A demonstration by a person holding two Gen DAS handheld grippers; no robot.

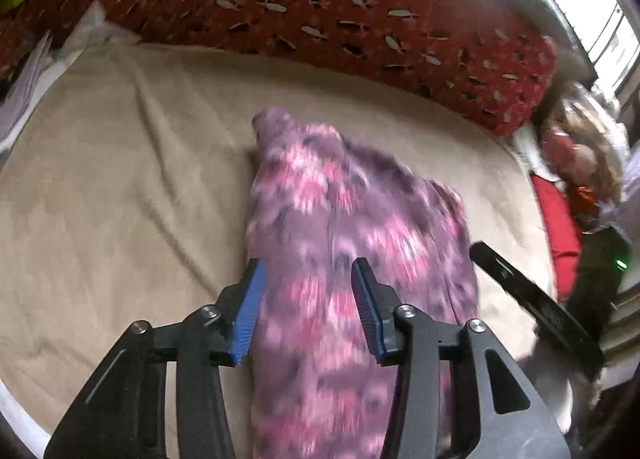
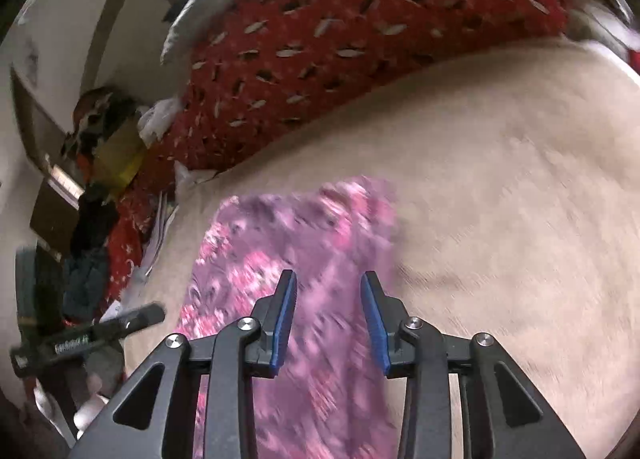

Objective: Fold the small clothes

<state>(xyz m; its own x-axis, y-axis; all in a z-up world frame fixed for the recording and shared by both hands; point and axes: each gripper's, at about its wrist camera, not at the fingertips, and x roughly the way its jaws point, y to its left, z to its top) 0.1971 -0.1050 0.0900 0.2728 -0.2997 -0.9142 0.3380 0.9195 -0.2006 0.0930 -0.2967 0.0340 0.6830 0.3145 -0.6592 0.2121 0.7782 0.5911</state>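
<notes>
A small purple and pink patterned garment (image 1: 340, 243) lies on a beige sheet (image 1: 120, 187); it looks folded into a long strip. My left gripper (image 1: 308, 299) is open, its blue-padded fingers above the garment's near part with cloth showing between them. The right gripper's black body (image 1: 536, 299) shows at the right of the left wrist view. In the right wrist view the same garment (image 2: 304, 251) runs under my right gripper (image 2: 330, 315), which is open just above it. The left gripper's body (image 2: 88, 335) shows at the left there. Both views are motion-blurred.
A long red patterned pillow (image 1: 320, 7) lies along the far edge of the beige sheet (image 2: 520, 199). A doll and red cloth (image 1: 568, 163) lie at the right. Piled clothes and a yellow box (image 2: 112, 163) are off the bed's end.
</notes>
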